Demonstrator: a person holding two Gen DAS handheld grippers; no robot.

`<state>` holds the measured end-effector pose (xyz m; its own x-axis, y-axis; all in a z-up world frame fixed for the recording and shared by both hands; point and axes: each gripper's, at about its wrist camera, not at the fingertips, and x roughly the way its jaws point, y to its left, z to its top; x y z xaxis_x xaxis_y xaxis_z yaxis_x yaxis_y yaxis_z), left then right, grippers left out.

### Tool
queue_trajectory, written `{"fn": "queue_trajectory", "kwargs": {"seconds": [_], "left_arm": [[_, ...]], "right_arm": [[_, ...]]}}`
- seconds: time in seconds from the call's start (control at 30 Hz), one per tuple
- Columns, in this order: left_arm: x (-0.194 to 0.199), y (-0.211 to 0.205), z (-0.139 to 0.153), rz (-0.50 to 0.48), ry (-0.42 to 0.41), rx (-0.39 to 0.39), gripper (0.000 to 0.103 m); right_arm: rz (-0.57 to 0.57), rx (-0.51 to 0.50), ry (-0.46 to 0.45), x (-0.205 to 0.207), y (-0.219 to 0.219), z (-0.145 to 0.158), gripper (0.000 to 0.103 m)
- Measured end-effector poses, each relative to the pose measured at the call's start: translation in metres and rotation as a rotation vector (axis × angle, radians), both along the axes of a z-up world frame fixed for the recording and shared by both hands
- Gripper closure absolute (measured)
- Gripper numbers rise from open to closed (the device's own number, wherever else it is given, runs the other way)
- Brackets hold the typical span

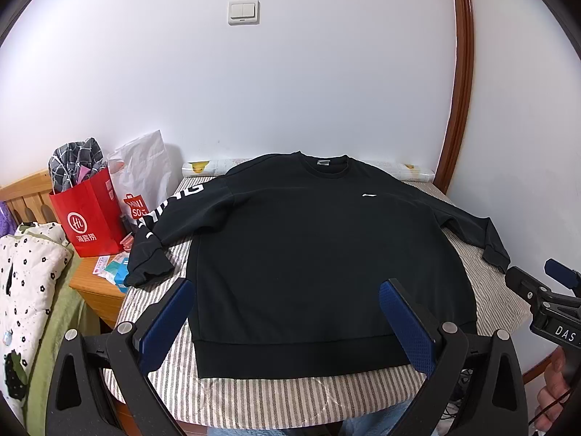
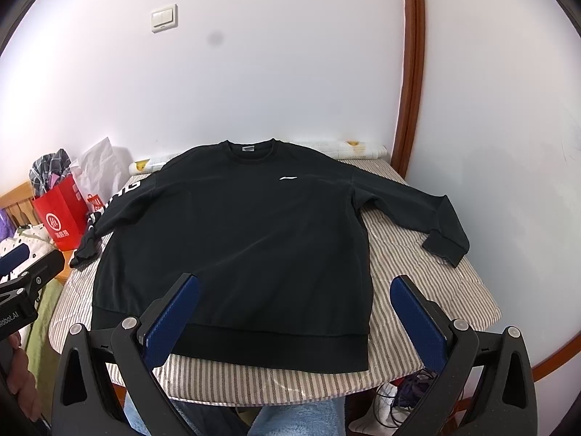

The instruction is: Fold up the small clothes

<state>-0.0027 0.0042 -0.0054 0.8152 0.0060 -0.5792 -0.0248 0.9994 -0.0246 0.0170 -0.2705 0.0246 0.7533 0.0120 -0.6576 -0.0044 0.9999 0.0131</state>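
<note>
A: Sweatshirt (image 1: 312, 250), black, lies flat and face up on the striped cover (image 1: 486, 287) of the bench, collar toward the white wall, hem toward the camera.

B: And its sleeves?

A: Both spread outward. The one with white lettering (image 1: 163, 214) runs off the bench edge toward the red paper bag (image 1: 90, 218); the other sleeve (image 2: 432, 218) lies on the striped cover, cuff turned toward the near side.

B: How does the left hand-held gripper (image 1: 287, 323) stand?

A: Fingers wide apart, nothing between them. In the left wrist view its blue pads (image 1: 167, 323) sit over the hem area of the sweatshirt; whether they touch the cloth I cannot tell.

B: The right hand-held gripper (image 2: 294, 319)?

A: Also spread wide, holding nothing. One pad shows over the lower front of the sweatshirt, the other over the striped cover just beside the garment's side edge.

B: Anything else around?

A: A white plastic bag (image 1: 141, 170) behind the red one, a wooden nightstand (image 1: 98, 283) under them, a light switch (image 1: 243, 12) on the wall, and a brown door frame (image 1: 459, 83) at the far side. A small white logo (image 2: 288, 178) marks the chest.
</note>
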Motion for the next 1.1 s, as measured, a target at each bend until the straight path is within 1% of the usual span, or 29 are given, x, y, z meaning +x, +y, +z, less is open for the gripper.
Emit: {"fn": "queue_trajectory", "kwargs": {"seconds": [0.97, 1.1], "left_arm": [[-0.0011, -0.0048, 0.0064, -0.01, -0.005, 0.001, 0.0], [0.0011, -0.0053, 0.0067, -0.01, 0.005, 0.003, 0.0]], "right_arm": [[-0.01, -0.004, -0.008, -0.0017, -0.0052, 0.0008, 0.0], [-0.012, -0.005, -0.01, -0.0015, -0.0064, 0.0019, 0.0]]}}
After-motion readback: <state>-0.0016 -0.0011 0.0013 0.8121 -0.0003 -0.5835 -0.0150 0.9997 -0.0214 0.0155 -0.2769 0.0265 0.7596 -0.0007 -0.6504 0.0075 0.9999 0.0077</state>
